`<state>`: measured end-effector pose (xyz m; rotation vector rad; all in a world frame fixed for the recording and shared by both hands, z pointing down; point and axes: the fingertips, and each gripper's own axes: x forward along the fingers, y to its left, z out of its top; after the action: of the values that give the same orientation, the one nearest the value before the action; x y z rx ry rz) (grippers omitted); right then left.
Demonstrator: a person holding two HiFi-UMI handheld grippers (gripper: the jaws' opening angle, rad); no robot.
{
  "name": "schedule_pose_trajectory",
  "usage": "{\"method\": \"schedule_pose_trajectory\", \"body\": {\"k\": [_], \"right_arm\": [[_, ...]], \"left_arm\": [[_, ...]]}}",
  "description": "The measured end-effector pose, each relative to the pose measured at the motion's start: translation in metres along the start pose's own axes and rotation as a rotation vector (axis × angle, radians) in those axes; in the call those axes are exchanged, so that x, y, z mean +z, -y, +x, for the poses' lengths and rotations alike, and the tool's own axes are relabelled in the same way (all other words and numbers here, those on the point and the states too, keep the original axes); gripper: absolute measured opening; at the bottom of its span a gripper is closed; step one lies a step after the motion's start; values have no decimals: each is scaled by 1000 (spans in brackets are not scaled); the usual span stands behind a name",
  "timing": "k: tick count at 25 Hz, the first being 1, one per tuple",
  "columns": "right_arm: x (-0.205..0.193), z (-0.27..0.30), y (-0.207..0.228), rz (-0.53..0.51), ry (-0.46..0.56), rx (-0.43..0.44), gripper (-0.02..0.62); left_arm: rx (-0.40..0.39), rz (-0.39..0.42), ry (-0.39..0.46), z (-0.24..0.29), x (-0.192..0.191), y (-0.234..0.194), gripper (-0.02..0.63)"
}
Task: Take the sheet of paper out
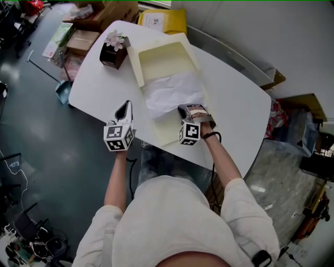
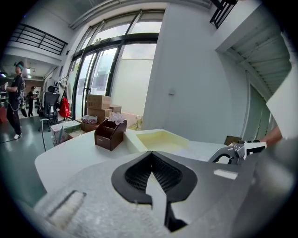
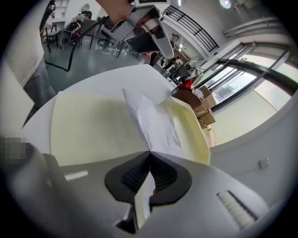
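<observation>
1. Nearest to us, the person's two forearms reached out over the near edge of the white table.
2. The left gripper hovered above the bare table, just left of the tray. Its jaws were closed tip to tip with nothing between them, as its own view showed.
3. The right gripper pointed down over the near half of the tray. Its jaws were clamped on the near edge of the sheet of paper, which ran straight into the tips. A pale strip deeper between the jaws was probably the same sheet, though the view there was too tight to be sure.
4. The sheet of paper lay crumpled across the middle of the shallow cream tray, inside its walls. Its near edge rose toward the right gripper and its far edge rested on the tray floor.
5. The far half of the tray was bare.
6. Beyond the tray's left corner stood a small brown desk box with a pale flower on top, upright and just apart from the tray.
7. Past the table's far edge sat cardboard boxes on the floor and a yellow container.
</observation>
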<state>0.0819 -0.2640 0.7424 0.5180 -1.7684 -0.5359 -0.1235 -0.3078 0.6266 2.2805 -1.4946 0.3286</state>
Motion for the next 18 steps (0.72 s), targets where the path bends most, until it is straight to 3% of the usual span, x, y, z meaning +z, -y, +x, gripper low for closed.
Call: {"method": "schedule_pose_trajectory", "body": {"k": [6, 18], "right_arm": [[2, -25, 20, 0, 20, -74, 0], [11, -59, 104, 77, 64, -245, 0]], "left_arm": [[7, 14, 44, -9, 18, 10, 5], [8, 54, 140, -15, 76, 18, 5]]}}
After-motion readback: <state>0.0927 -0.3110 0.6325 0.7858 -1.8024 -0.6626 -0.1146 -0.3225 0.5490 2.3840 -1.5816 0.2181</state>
